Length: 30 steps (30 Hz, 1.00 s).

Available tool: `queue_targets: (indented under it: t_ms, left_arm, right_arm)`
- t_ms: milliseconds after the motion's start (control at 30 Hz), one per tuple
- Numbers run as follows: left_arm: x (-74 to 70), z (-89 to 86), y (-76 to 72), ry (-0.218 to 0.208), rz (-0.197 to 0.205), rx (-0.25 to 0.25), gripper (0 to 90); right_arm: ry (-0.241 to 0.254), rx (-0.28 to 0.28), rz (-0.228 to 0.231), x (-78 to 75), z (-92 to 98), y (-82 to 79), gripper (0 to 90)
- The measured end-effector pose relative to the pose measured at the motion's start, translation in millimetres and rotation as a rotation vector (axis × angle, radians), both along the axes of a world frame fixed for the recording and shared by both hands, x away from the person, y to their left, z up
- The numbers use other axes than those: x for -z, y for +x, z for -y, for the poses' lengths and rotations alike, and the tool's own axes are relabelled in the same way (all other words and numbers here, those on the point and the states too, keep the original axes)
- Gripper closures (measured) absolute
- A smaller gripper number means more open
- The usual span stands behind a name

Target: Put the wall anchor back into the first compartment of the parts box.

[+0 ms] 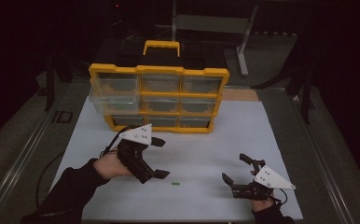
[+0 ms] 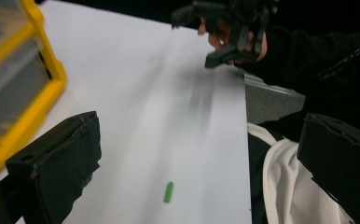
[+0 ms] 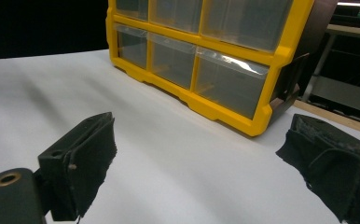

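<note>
A small green piece (image 1: 176, 184) lies on the white table top (image 1: 215, 135), near the front edge. My left gripper (image 1: 160, 157) hovers just left of it, open and empty. In the left gripper view the green piece (image 2: 169, 192) lies low between the wide-apart jaws of the left gripper (image 2: 197, 154). My right gripper (image 1: 234, 168) rests at the front right, open, holding nothing. A yellow organiser (image 1: 159, 98) with clear drawers stands upright at the back. In the right gripper view the right gripper (image 3: 201, 158) faces the organiser (image 3: 225, 112).
The organiser's top-left drawer (image 1: 114, 93) sticks out a little from the frame. A yellow carry handle (image 1: 162, 45) tops the case. Metal rails (image 1: 24, 154) run along both table sides. In the left gripper view the right gripper (image 2: 225, 32) shows beyond the table's front edge (image 2: 245, 140).
</note>
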<state>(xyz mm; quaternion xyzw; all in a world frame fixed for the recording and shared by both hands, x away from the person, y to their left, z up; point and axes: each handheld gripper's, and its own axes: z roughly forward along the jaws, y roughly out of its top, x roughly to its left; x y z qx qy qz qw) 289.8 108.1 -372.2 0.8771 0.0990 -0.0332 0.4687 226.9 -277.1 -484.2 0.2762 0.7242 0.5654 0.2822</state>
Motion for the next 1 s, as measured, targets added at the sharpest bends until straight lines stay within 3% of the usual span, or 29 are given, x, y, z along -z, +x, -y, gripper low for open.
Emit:
queue_targets:
  t_ms: [167,233,300,433,467,633,1000]
  left_arm:
    - [19.2,3.8,-2.7,0.007,-0.024,0.006,0.0]
    - [19.2,3.8,-2.7,0.007,-0.024,0.006,0.0]
    - [36.0,8.9,-5.9,0.011,-0.044,0.010,0.0]
    - [43.9,10.4,-5.8,0.010,-0.062,0.013,0.0]
    - [54.2,12.5,-5.7,0.015,-0.080,0.020,0.0]
    - [70.6,16.3,-6.0,0.022,-0.094,0.033,0.0]
    - [98.0,25.2,-7.3,0.094,-0.108,0.015,0.0]
  right_arm:
    - [-0.002,-0.001,0.002,-0.1,-0.2,0.0,8.1]
    - [-0.002,-0.001,0.001,-0.1,-0.2,-0.1,8.1]
    - [0.002,0.002,-0.001,-0.1,-0.2,-0.2,8.1]
    - [0.002,0.002,0.000,-0.2,-0.2,-0.3,8.1]
    - [-0.001,0.000,0.000,-0.2,-0.1,-0.2,8.1]
    - [-0.003,0.000,-0.001,-0.1,-0.3,-0.3,8.1]
    - [-0.004,-0.002,-0.001,0.0,-0.7,-0.1,8.1]
